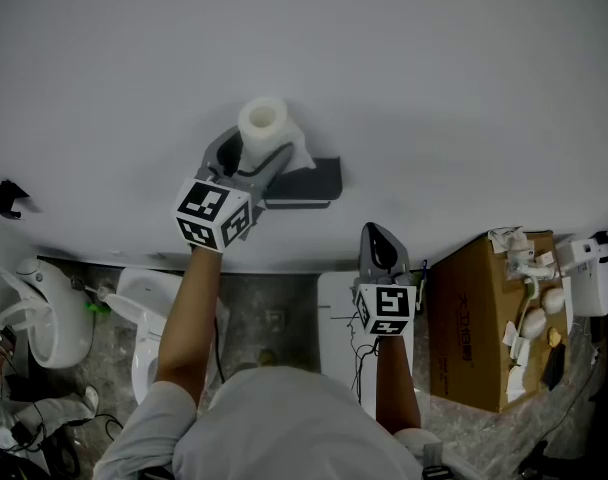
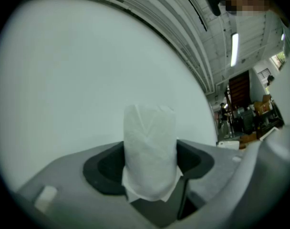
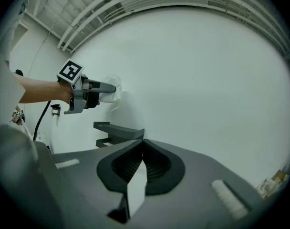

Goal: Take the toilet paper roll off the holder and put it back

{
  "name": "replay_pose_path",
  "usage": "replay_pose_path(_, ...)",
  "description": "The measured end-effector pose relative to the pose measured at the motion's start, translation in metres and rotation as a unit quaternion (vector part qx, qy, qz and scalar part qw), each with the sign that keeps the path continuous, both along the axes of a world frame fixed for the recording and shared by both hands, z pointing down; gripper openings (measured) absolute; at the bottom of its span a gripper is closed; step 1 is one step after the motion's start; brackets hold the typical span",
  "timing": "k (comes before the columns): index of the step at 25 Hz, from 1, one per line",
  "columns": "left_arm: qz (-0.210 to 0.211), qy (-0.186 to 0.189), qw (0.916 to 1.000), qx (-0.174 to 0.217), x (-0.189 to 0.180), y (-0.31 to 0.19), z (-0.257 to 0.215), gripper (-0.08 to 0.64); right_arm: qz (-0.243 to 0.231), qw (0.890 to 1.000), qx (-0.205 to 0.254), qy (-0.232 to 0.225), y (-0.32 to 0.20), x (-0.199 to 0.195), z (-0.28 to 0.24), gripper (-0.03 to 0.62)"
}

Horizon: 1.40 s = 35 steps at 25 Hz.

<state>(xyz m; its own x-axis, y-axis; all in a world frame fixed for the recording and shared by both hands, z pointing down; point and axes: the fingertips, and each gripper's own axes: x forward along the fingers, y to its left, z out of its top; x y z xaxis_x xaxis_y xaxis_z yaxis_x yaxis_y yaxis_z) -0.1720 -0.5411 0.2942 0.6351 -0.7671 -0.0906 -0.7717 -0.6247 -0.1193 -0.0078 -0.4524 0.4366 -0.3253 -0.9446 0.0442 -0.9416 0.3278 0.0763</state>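
Since my left hand-held gripper sits in front of it, I can't see the bottom of the toilet paper roll from the head view, and part of the holder is covered too. Roll's clamped between those jaws, off the holder and above it, close to the wall. It's standing upright, long axis vertical, core hole facing up. Right hand-held gripper is closed, nothing in it.

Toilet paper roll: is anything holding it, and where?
The left hand-held gripper clamps the toilet paper roll by its round sides, on its lower half.
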Motion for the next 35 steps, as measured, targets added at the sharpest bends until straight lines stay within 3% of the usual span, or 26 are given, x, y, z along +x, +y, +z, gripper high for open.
replay_pose_path(20, -0.015, -0.006, 0.9987, 0.047, -0.012, 0.006, -0.063, 0.311, 0.002, 1.0, -0.001, -0.001, 0.019, -0.005, 0.001, 0.002)
replay_pose_path(35, -0.016, -0.011, 0.9987, 0.046, -0.007, 0.006, -0.06, 0.311, 0.007, 1.0, 0.002, -0.006, 0.018, -0.001, -0.001, 0.002)
